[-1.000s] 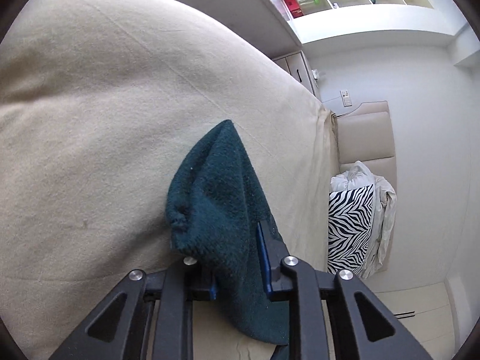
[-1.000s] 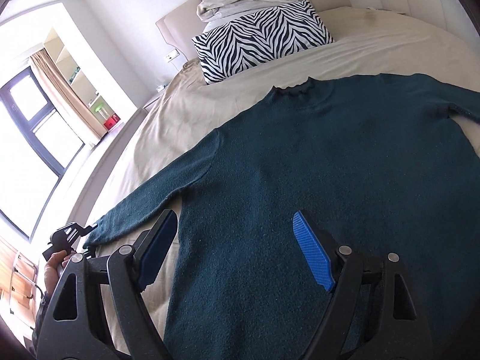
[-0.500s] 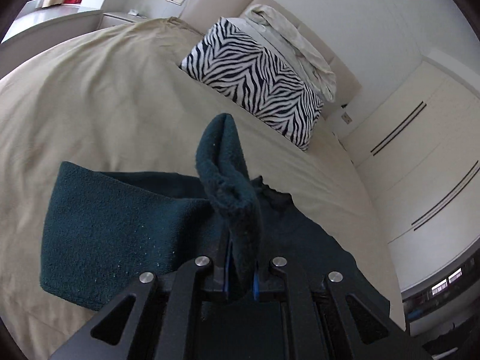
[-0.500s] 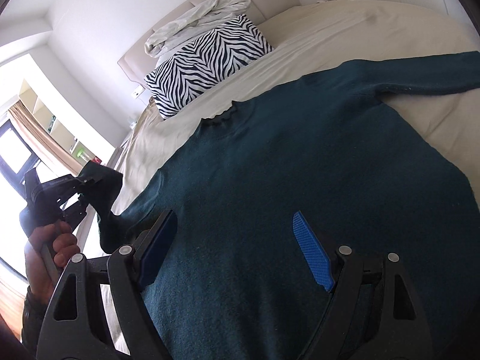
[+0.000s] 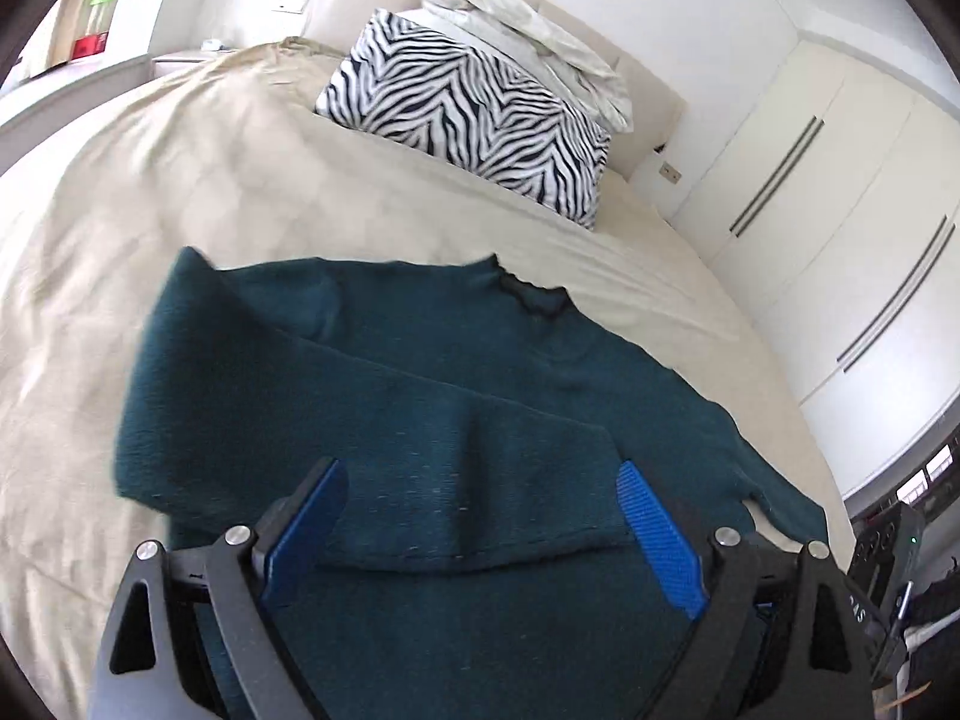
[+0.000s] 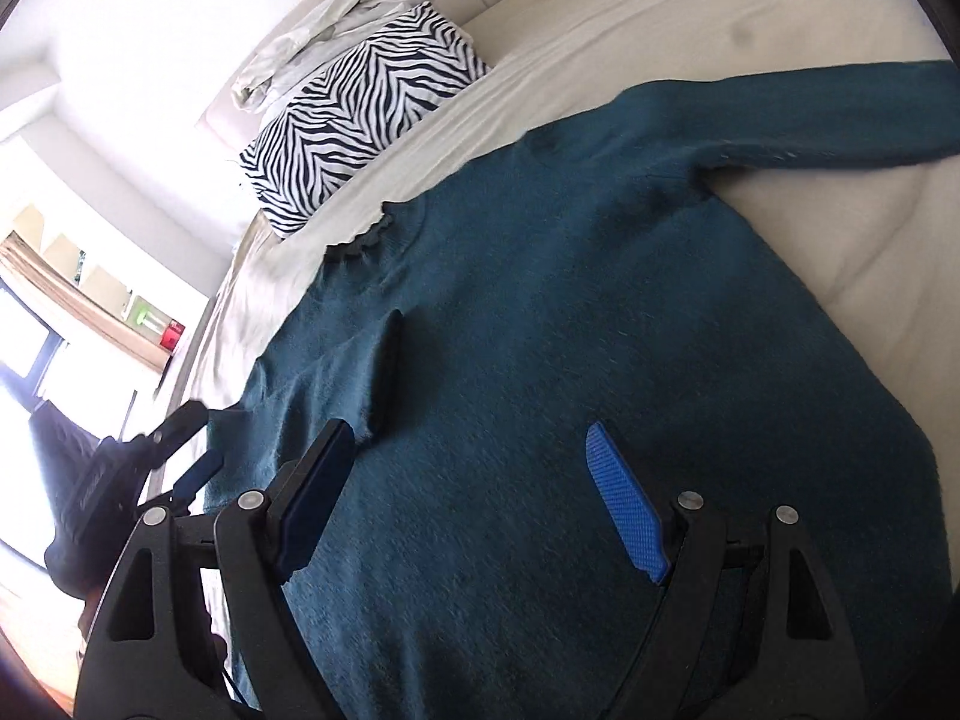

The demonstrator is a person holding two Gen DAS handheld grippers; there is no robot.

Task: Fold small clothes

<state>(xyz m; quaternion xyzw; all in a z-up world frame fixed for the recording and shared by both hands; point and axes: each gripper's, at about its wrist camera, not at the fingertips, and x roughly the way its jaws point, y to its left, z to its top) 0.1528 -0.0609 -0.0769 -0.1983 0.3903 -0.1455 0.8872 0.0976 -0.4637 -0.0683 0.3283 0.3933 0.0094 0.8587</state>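
A dark teal sweater (image 6: 600,312) lies flat on the beige bed (image 6: 690,18). Its left sleeve (image 5: 336,396) is folded in across the chest, cuff end (image 5: 480,516) lying between the open jaws. My left gripper (image 5: 480,516) is open and empty, just above that cuff. It also shows at the left edge of the right wrist view (image 6: 192,450). My right gripper (image 6: 474,492) is open and empty over the sweater's lower body. The right sleeve (image 6: 840,114) lies stretched out to the side.
A zebra-print pillow (image 5: 468,114) with a crumpled white sheet (image 5: 528,30) sits at the head of the bed. White wardrobe doors (image 5: 852,192) stand to the right. A window and shelves (image 6: 90,300) are on the left.
My left gripper carried the sleeve over the sweater's chest, laid it down and opened, letting it go. My right gripper stayed open and shifted slightly over the sweater body.
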